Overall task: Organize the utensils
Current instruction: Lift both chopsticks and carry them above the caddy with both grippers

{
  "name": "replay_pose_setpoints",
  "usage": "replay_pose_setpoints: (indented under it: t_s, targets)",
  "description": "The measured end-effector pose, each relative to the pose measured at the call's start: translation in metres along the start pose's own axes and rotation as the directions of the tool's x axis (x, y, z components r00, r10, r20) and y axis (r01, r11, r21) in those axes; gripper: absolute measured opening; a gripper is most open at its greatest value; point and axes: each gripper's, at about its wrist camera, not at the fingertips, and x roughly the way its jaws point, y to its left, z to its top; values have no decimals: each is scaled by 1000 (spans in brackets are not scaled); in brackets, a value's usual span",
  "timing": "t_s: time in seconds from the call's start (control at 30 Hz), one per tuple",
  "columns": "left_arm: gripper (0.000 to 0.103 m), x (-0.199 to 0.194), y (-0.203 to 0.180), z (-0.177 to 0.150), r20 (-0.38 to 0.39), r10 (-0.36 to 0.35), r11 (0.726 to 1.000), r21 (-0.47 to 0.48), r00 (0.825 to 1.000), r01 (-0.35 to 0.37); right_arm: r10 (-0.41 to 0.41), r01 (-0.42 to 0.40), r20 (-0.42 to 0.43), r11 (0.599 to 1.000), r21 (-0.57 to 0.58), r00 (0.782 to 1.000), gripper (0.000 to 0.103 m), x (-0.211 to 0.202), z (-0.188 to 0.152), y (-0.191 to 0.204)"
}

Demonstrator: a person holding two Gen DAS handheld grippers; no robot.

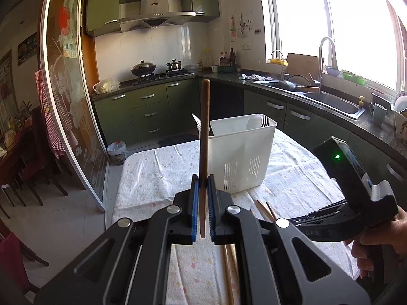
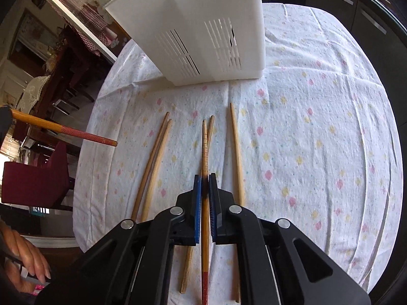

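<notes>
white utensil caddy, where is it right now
The white utensil caddy stands upright on the flowered tablecloth at the table's far end, just beyond the chopstick held in the left gripper.

A brown chopstick [image 1: 204, 137] is standing upright just left of the white slotted utensil caddy [image 1: 241, 152], which is sitting at the far end, while a red-ended chopstick [image 2: 205, 203] is pointing toward it among four plain wooden chopsticks [image 2: 152, 165] lying nearer on the flowered cloth

Wooden chopsticks [image 2: 236, 152], matt white plastic caddy [image 2: 203, 25], crinkled floral cloth [image 2: 318, 127]
</notes>
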Motion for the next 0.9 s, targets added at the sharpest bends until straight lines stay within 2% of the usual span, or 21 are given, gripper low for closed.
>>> replay_pose_setpoints:
  t_s: [0.2,0.37,0.5,0.67,0.9]
  targets:
    - [7,-7,-8,28,45,-1,1000,4,999,1,94,-91,139,995,-30,986,7,-58,-7,10]
    - [7,-17,-15,67,117,12,1000,1,993,-12,130,-117,249,991,-64,960,6,-105,-4,16]
    - [7,-21,-19,99,150,0,1000,-21,989,3,142,-123,320,989,-76,937,6,-133,3,16]
    - [7,-14,-25,131,197,-2,999,-38,980,9,143,-124,359,989,-75,922,6,-160,13,7]
    - [7,11,-35,151,232,12,999,-52,973,0,139,-119,363,990,-78,921,6,-167,16,4]
